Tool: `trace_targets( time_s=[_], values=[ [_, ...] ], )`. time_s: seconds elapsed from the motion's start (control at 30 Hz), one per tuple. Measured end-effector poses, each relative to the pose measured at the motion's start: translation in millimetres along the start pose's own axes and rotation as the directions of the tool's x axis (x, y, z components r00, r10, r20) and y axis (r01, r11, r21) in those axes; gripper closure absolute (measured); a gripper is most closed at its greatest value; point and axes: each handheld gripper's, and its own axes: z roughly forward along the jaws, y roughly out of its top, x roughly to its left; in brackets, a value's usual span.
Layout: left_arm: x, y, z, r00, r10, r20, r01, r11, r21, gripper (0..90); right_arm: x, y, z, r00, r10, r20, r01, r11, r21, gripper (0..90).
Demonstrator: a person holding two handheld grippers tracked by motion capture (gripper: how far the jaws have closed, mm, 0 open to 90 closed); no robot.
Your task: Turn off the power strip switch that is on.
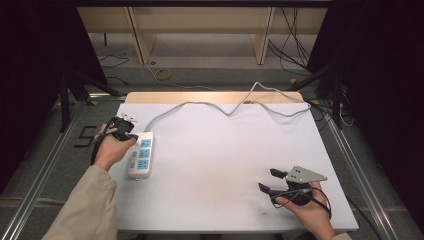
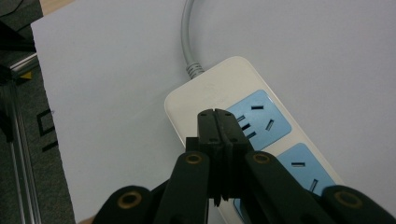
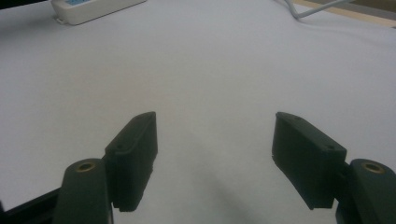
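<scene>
Left gripper view has our left gripper (image 2: 215,122) pinched empty over the power strip (image 2: 243,126), so we'd press squarely while the right gripper (image 3: 215,158) idles agape.

Grey floor (image 1: 210,75), wooden shelving (image 1: 200,20) behind, dark curtains (image 1: 30,60) both sides.

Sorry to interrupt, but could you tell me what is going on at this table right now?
A person holds a claw in each hand over a white table. The left claw is shut and hovers at the cable end of a white power strip with blue sockets, by the table's left edge. Whether it touches the strip is hard to tell. The right claw is open and holds nothing, low over bare table near the front right. The strip's grey cable trails away across the far side.
</scene>
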Motion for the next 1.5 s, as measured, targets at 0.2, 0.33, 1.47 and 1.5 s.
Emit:
trace_targets(
  time_s=[0.2,0.33,1.47,1.5],
  values=[
    [0.6,4.8,3.1,0.9999,0.001,-0.014,-0.001,0.9996,0.029,89.4,-0.1,0.0,0.2,1.0000,-0.003,-0.002,0.003,1.0000,0.001,32.1],
    [0.4,6.4,6.8,0.9997,0.000,-0.023,0.001,0.9981,0.062,89.4,0.0,0.0,0.2,1.0000,-0.004,-0.002,0.004,1.0000,0.001,32.1],
    [-1.5,11.5,20.9,0.9993,-0.026,-0.027,0.030,0.9891,0.144,89.4,1.2,0.0,0.8,0.9999,-0.010,-0.004,0.010,0.9999,0.008,32.2],
    [-1.4,11.6,20.9,0.9993,-0.028,-0.026,0.032,0.9888,0.146,89.4,1.3,0.0,0.7,1.0000,-0.008,-0.004,0.008,0.9999,0.009,32.2]
  ],
)
